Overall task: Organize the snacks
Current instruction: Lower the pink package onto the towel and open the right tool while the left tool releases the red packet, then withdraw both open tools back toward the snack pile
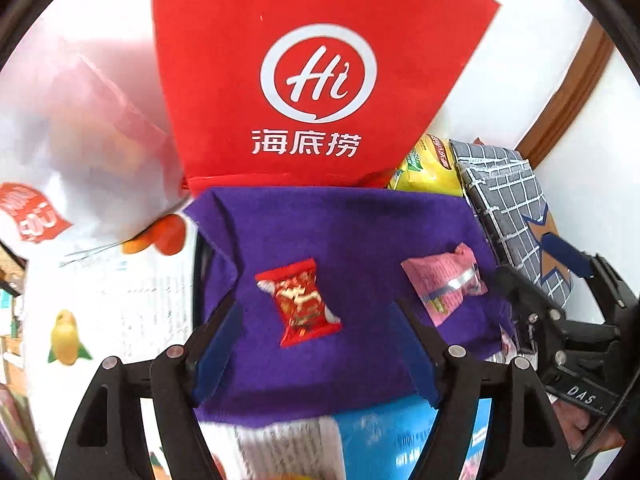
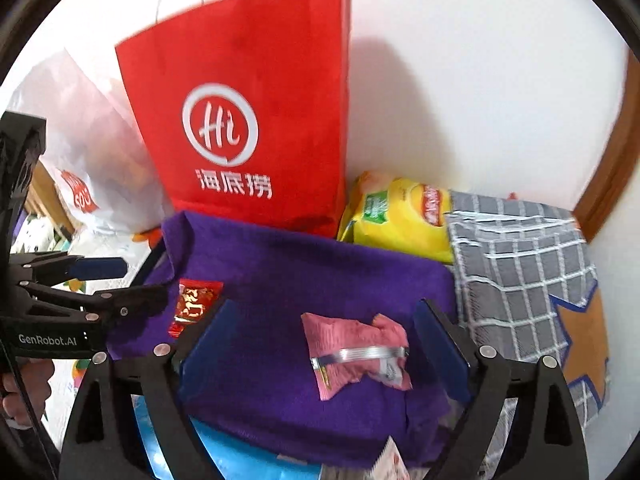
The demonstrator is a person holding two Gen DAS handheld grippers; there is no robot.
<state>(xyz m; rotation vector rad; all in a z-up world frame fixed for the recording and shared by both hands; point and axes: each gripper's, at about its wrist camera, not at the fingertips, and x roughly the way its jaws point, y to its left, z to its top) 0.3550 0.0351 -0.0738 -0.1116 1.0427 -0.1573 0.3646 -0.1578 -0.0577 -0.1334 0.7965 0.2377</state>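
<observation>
A red snack packet [image 1: 298, 302] and a pink snack packet [image 1: 446, 288] lie apart on a purple cloth [image 1: 340, 232]. My left gripper [image 1: 316, 304] hangs open above the red packet, its pads clear of it. In the right wrist view my right gripper [image 2: 324, 308] stands open over the pink packet [image 2: 356, 348], touching nothing. The red packet [image 2: 196, 304] shows to its left, partly behind the left gripper [image 2: 146, 280]. The right gripper [image 1: 536, 268] also appears at the right edge of the left wrist view.
A red paper bag [image 2: 248, 120] stands behind the cloth against a white wall. A yellow packet [image 2: 400, 216] and a grey checked box [image 2: 520, 264] sit at the right, a white plastic bag [image 2: 92, 152] at the left. A blue package [image 1: 400, 440] lies in front.
</observation>
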